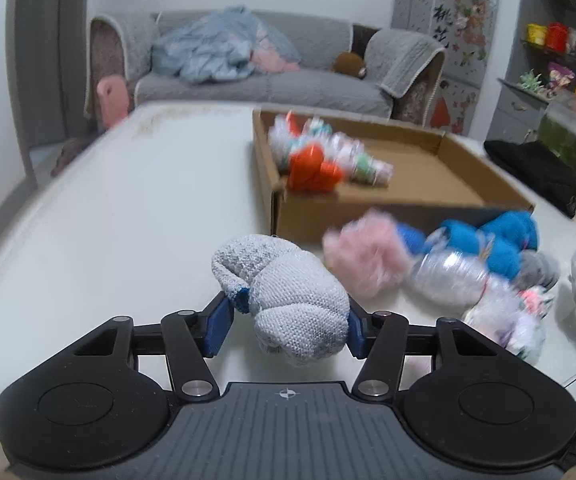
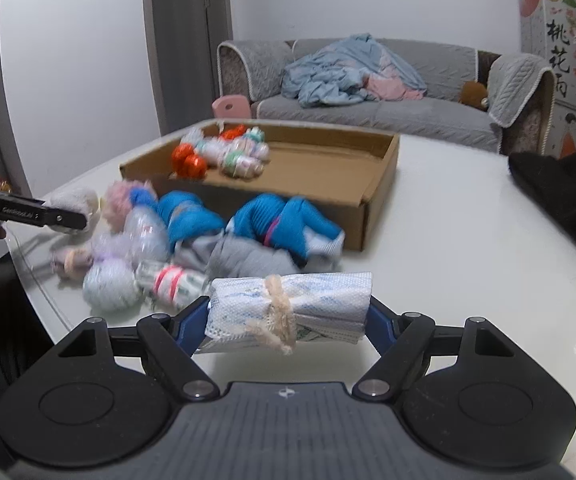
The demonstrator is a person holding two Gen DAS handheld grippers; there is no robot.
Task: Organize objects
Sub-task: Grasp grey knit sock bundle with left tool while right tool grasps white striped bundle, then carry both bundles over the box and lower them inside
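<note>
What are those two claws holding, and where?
Left gripper clamps a grey knitted bundle at its sides; right gripper clamps a white tied cloth roll by its ends.

The left tongs [image 1: 288, 322] point forward and downward, their blue pads [image 1: 219, 326] pressed against the two sides of a grey knitted bundle [image 1: 288, 300] that they hold clear of the table. The right tongs [image 2: 288, 316] tilt down in much the same way, standing wide, with their blue fingers [image 2: 192, 316] clamped on the two ends of a white tied roll [image 2: 288, 308]. In the right wrist view the left tongs show at the far left edge as a black arm with a bit of a hand behind it.
</note>
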